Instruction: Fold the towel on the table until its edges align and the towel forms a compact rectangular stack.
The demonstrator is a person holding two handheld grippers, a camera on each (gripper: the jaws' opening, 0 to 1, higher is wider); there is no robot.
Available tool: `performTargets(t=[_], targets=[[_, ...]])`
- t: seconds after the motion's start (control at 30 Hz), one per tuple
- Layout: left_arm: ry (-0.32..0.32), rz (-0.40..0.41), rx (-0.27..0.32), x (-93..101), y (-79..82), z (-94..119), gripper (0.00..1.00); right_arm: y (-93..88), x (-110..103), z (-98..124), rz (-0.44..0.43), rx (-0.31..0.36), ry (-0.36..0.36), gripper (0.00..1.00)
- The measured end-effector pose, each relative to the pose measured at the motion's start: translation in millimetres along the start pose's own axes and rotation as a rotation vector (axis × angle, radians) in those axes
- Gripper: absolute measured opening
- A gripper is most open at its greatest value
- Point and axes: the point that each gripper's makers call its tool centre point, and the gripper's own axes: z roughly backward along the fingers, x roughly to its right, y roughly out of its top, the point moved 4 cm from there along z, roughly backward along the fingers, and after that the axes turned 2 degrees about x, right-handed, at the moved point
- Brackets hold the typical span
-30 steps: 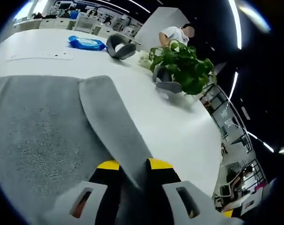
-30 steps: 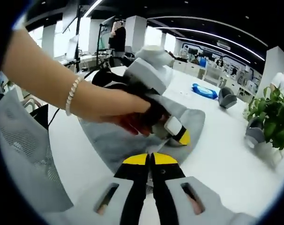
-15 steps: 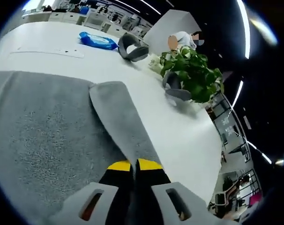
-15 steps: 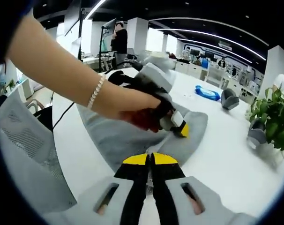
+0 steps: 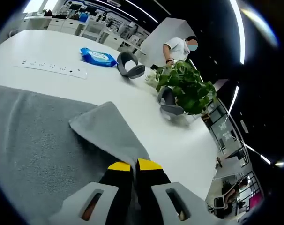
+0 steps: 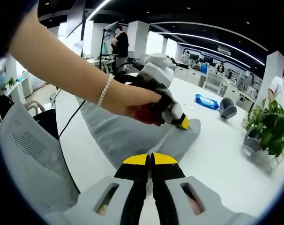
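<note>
Towel [image 5: 48, 140] corner pinched | right gripper view: person's hand [image 6: 132, 101]

Towel [image 5: 34, 140] edge within shut jaws — near end cut off

Since a second ago the left claw [image 6: 183, 123], whose jaws then stood apart around the grey towel [image 5: 43, 140], has pinched shut on its corner and lifted it, so the long flap ahead of that claw has shortened into a raised fold [image 5: 107, 133] over the desk [image 5: 146, 112].
</note>
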Motion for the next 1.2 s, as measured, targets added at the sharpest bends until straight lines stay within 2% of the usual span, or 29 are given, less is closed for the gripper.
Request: performTargets(t=[0.13,0.43,0.67,0.97,1.07,1.2], targets=[[-0.012,0.000,0.013,-0.7,8.7,7.1,0.03,14.8,-9.3,-0.9,0.042,0.011,-0.002,0.00],[-0.004,-0.015,0.043,-17.0,28.1,33.1,0.02,39.3,-38.4,-6.1,0.093,0.024,0.006,0.00],[0.028,-0.030,0.065,-48.8,41.3,65.0,0.02,56.6,-61.5,-13.8,0.085,0.039,0.017,0.00],[0.061,-0.036,0.102,-86.6,57.5,95.3,0.02,85.1,-89.5,-26.5,0.133,0.058,0.050,0.00],[0.070,-0.021,0.151,-95.7,65.2,111.4,0.02,92.2,-97.2,-30.8,0.136,0.068,0.054,0.00],[0.080,-0.037,0.179,-104.2,73.9,124.8,0.02,101.1,-108.1,-34.8,0.126,0.084,0.066,0.00]])
